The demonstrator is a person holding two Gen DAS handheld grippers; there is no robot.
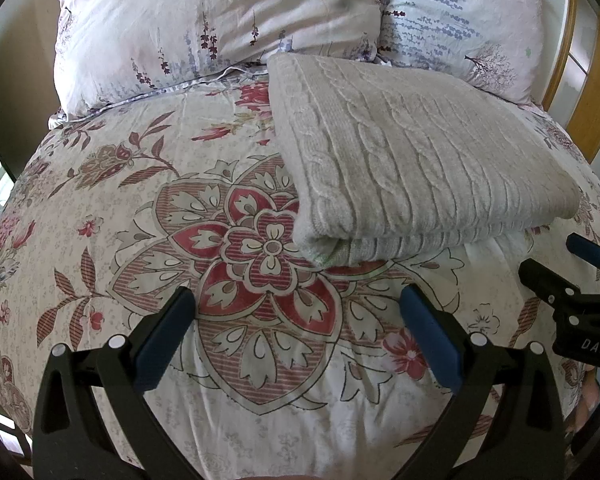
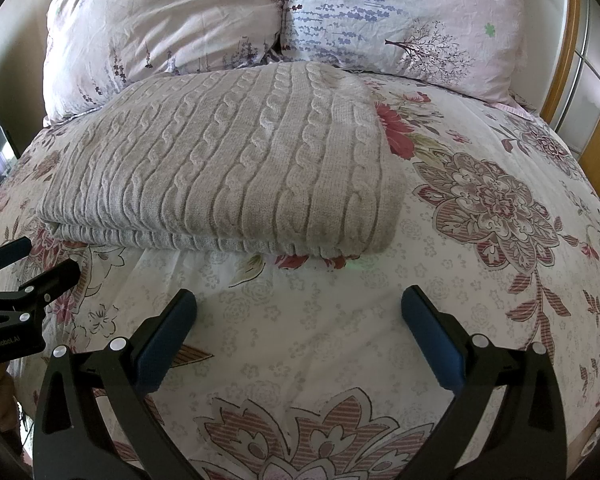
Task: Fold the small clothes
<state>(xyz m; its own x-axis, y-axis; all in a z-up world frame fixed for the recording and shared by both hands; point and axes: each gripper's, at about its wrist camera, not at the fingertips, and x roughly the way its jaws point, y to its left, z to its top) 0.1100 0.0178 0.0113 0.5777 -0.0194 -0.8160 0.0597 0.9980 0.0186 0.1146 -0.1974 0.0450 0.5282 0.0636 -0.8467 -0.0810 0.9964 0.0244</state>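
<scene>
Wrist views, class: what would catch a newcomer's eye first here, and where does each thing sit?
The folded cable-knit sweater stands out, lying flat on the floral quilt just in front of two pillows. Next comes the big red flower print on the quilt, left of the sweater in the left view. Both tools, left and right, hang open and empty above the quilt, short of the sweater.

Soft even daylight, sharp focus, heavy fisheye bending, dark corners.
</scene>
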